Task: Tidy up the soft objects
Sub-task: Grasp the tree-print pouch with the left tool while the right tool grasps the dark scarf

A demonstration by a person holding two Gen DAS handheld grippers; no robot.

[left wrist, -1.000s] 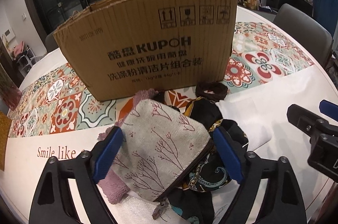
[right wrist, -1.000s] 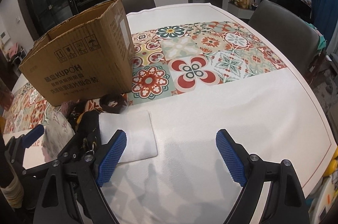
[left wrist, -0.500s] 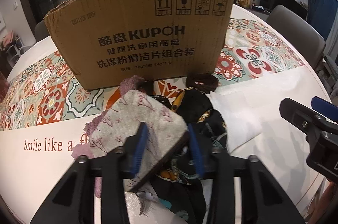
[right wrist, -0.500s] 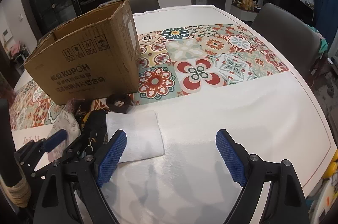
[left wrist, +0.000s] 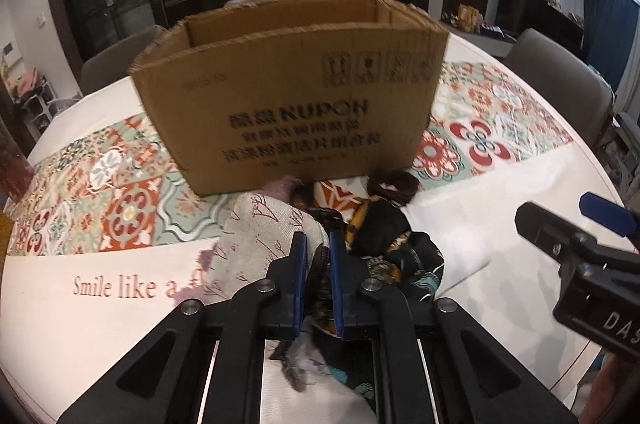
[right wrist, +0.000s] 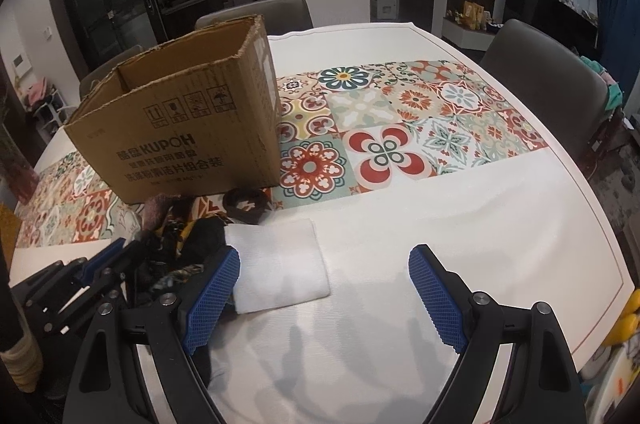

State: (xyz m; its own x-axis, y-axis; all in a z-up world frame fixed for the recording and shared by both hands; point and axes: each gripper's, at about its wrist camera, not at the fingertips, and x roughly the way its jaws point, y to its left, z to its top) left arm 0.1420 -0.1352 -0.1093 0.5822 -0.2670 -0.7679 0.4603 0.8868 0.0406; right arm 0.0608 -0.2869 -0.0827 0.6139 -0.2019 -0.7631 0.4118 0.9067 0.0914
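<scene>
Left hand-held gripper: its jaws have just been closing, from wide apart a second ago to nearly together; they now pinch the zipped edge of the pouch.
Pouch: beige cloth with a red twig print, hanging bunched to the left of the blue pads; a second ago it lay spread flat between them. Its far end reaches toward the box.
Scarf: dark, with yellow and teal print, heaped just right of the pouch and touching it, running under the left jaws.
Purple cloth: a corner shows past the pouch, at the foot of the box; less of it shows than a second ago.
Right hand-held gripper: jaws wide apart as before, nothing between them, hanging over bare white surface.
White cloth: folded square, flat on the surface, just beside the right gripper's left pad, where it was before.
Brown band: a ring lying between the white cloth and the box, unmoved.
Box: open cardboard, upright on the tiled runner behind the pile; its inside now shows over the near wall, which it did not a second ago.
Chairs: grey, at the far edge.
</scene>
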